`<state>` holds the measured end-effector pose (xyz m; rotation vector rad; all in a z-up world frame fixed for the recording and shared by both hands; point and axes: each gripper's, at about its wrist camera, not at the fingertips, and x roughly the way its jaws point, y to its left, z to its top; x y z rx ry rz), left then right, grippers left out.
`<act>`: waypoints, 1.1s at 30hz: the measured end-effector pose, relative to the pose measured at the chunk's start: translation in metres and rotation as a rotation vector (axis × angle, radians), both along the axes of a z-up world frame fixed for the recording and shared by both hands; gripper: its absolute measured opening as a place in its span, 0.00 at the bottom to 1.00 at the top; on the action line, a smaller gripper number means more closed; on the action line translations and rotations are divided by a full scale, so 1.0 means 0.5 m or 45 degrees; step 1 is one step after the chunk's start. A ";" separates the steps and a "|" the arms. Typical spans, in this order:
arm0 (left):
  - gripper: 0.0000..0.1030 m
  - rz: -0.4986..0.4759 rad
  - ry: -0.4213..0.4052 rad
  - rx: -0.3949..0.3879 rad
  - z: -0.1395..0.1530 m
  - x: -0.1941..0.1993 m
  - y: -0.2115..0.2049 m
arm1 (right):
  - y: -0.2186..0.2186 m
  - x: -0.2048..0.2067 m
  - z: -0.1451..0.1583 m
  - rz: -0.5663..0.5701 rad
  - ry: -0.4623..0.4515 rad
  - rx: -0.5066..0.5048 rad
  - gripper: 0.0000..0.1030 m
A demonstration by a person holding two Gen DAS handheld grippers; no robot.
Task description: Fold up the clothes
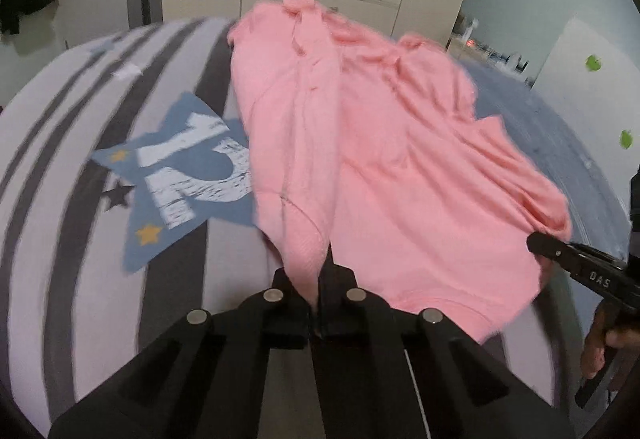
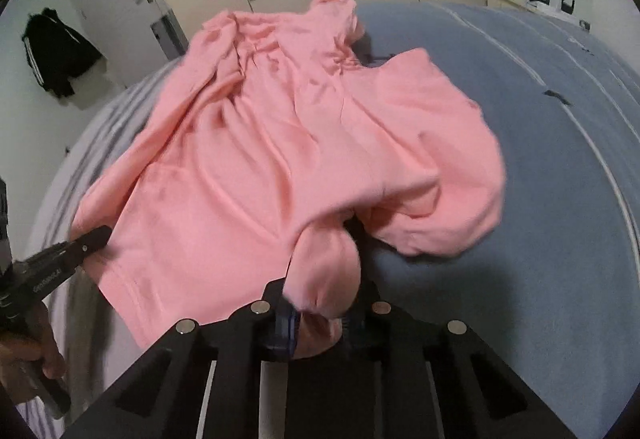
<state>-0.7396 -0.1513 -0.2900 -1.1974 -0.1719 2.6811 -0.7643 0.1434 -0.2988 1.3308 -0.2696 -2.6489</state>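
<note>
Both tongs, left (image 1: 316,279) and right (image 2: 320,303), reach forward level, clamped on the pink shirt's (image 1: 400,159) hem.

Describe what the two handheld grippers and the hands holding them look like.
Both the left gripper and the right gripper are matte black plastic with angular linkages and round silver pins. White lettering marks their sides. Blue padding lines the right one's fingers. Bare hands, no sleeves visible.

Bare striped bedding (image 1: 60,199) left and blue bedding (image 2: 540,159) right lie open; pink garment (image 1: 400,179) fills the middle.
</note>
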 end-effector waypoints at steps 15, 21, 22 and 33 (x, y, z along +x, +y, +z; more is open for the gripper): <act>0.02 0.086 -0.435 0.158 0.063 0.848 0.057 | 0.197 0.664 0.060 0.006 -0.270 -0.068 0.03; 0.32 0.230 -0.619 0.051 0.048 0.984 0.052 | 0.209 0.868 0.051 0.056 -0.430 0.051 0.07; 0.38 0.267 -0.595 0.042 0.054 0.979 0.039 | 0.214 0.877 0.056 0.045 -0.430 0.058 0.07; 0.60 0.290 -0.222 -0.117 0.039 0.609 0.009 | 0.327 0.643 0.081 -0.202 -0.153 0.067 0.52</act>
